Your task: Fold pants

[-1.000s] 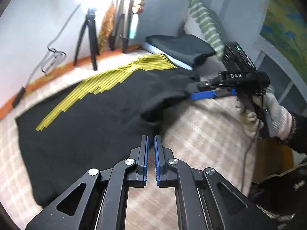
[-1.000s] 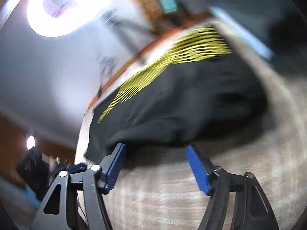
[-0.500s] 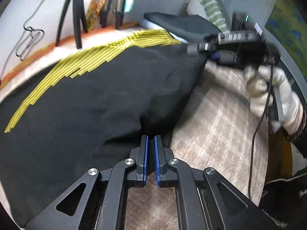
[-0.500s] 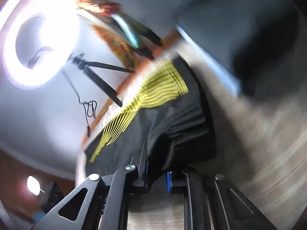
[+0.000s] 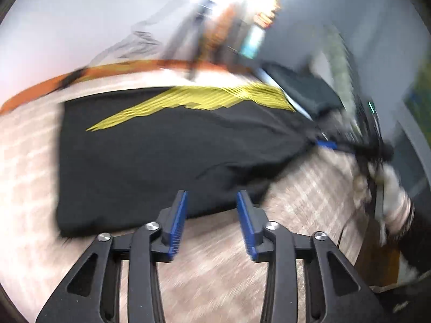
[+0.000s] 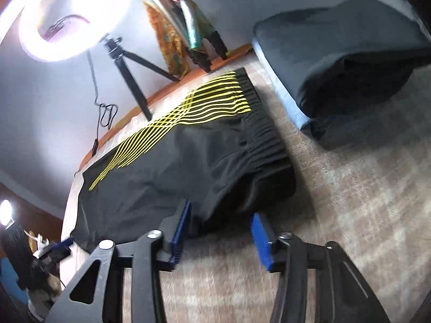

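Black pants (image 5: 150, 156) with yellow stripes (image 5: 204, 98) lie folded lengthwise on the checked bed cover; they also show in the right wrist view (image 6: 172, 167). My left gripper (image 5: 211, 202) is open, its blue pads at the pants' near edge, holding nothing. My right gripper (image 6: 219, 215) is open just in front of the gathered waistband (image 6: 266, 156), with cloth lying between the pads but not pinched. The right gripper also shows in the left wrist view (image 5: 327, 144) at the waist corner, blurred.
A folded dark cloth on a blue pad (image 6: 336, 53) lies beyond the waistband. A tripod (image 6: 129, 62) with a ring light (image 6: 70, 16) and hanging items stand at the wall. The checked cover (image 6: 350, 202) spreads to the right.
Both grippers have opened and let go of the pants. The left gripper has drawn back from the cloth edge. The pants now lie flat, folded in half.
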Motion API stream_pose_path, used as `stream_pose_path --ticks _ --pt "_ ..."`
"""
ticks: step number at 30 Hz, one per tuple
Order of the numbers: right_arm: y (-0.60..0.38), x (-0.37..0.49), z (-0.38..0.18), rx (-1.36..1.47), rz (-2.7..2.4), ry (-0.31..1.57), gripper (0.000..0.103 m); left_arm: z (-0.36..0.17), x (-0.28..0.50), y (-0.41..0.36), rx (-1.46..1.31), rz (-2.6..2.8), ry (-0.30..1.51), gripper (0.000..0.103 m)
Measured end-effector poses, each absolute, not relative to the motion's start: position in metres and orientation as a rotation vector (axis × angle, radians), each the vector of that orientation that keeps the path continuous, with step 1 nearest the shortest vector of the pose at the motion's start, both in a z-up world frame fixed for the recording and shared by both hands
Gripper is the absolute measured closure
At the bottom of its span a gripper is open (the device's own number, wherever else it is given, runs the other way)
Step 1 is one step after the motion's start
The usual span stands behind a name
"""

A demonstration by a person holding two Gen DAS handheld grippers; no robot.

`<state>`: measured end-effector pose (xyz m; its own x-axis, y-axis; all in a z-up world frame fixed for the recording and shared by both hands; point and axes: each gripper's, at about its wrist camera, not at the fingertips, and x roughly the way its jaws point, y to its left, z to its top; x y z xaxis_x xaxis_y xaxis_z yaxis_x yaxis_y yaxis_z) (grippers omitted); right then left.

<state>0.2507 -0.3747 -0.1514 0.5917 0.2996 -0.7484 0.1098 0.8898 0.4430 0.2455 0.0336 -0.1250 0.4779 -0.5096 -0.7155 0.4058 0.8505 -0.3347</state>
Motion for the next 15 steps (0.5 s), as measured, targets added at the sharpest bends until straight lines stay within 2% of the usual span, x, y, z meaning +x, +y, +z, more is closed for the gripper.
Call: stream_pose_path --ticks 2,10,15 --pt "-0.367 0.242 -0.144 0.444 0.130 0.926 0.043 -0.122 0.243 0.061 -0.232 -0.450 0.912 0.034" --pt "-0.346 0.225 -0.128 0.435 0.214 0.905 0.042 -0.166 0.248 0.135 -0.739 -0.223 1.041 0.033" --pt "-0.332 0.223 -0.119 0.437 0.266 0.897 0.042 -0.186 0.250 0.138 -0.845 -0.179 1.030 0.033"
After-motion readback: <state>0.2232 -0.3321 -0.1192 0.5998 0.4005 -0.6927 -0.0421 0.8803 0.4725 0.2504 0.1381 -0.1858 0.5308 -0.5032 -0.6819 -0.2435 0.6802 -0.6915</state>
